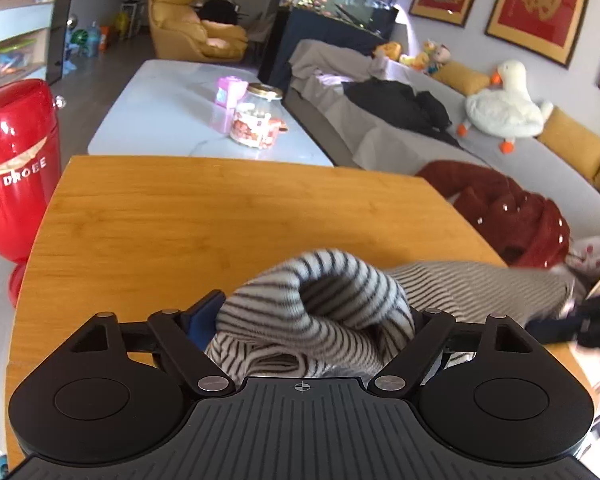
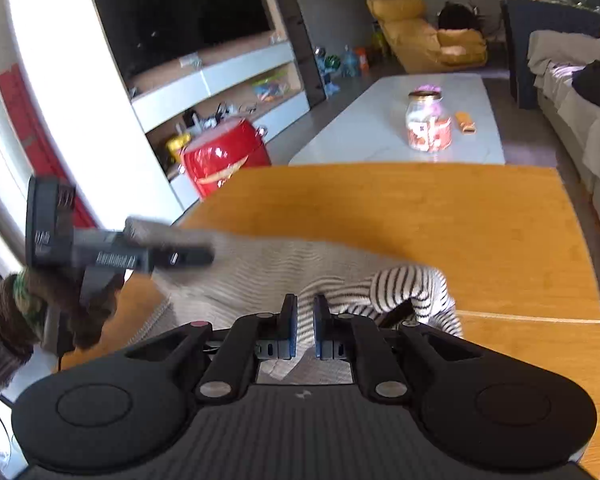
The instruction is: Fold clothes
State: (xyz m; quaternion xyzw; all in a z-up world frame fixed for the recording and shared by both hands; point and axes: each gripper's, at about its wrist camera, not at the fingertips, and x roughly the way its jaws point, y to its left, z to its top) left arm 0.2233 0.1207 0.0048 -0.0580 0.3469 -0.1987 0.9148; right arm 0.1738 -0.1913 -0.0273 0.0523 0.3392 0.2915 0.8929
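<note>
Black-and-white striped knit garment (image 1: 320, 304) lies crumpled on orange-brown wooden tabletop (image 1: 204, 216), near its front edge. One portion bunched into a raised, rolled hump with bold stripes; another portion (image 2: 260, 264) spread flatter, showing finer grey stripes. Not folded; edges partly hidden by gripper bodies

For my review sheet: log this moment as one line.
left gripper: shut on striped garment | right gripper: pinching it | wooden table: garment bunched
</note>
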